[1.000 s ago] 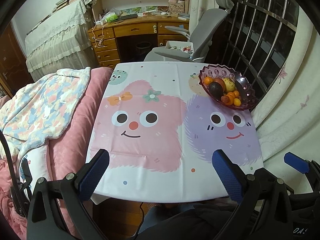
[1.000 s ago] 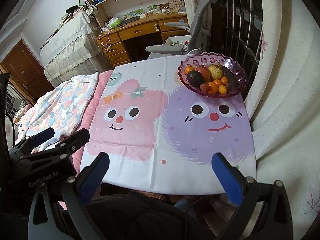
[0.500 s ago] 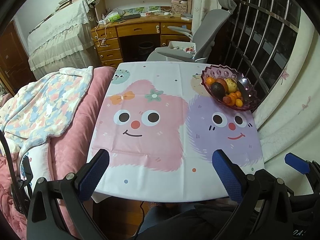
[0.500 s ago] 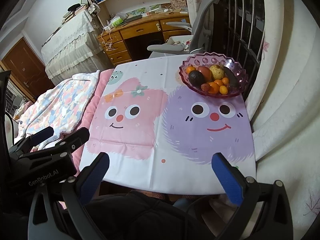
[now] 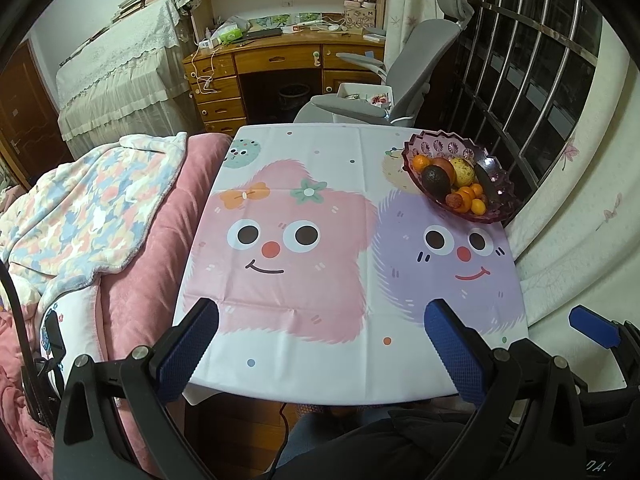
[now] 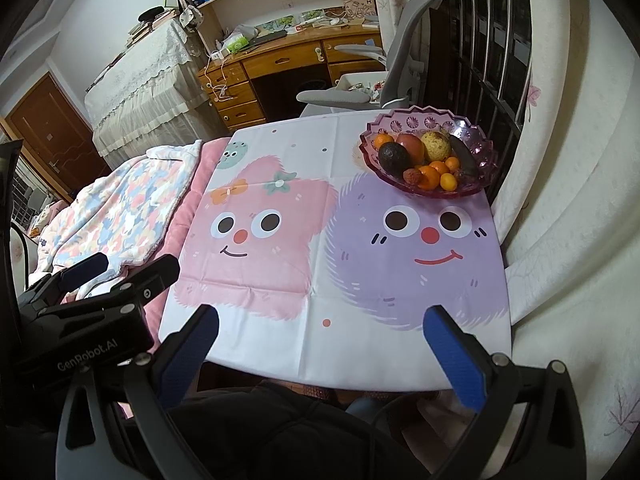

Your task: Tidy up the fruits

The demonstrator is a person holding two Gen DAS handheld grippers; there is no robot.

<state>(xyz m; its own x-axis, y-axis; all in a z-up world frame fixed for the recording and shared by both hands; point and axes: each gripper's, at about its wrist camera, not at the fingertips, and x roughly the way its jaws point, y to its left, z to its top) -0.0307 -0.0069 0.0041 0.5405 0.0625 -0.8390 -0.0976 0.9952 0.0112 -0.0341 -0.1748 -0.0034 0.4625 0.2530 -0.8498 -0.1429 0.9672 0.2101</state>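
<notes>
A purple glass fruit bowl (image 5: 496, 212) stands at the table's far right corner; it also shows in the right wrist view (image 6: 476, 140). It holds a dark avocado (image 5: 435, 179), a yellow round fruit (image 5: 462, 171), a red fruit (image 6: 412, 146) and several small oranges (image 6: 430, 178). My left gripper (image 5: 320, 344) is open and empty above the table's near edge. My right gripper (image 6: 320, 344) is open and empty above the near edge, far from the bowl.
The table wears a cartoon cloth (image 5: 280, 248) with a pink and a purple face. A bed with a pink quilt (image 5: 132, 264) lies left. A grey chair (image 5: 400, 80) and wooden desk (image 5: 280, 56) stand behind. A barred window (image 5: 540, 80) is right.
Both grippers have drawn back and tilted a little, so the table and bowl sit lower in view. Both stay open. Nothing on the table has moved.
</notes>
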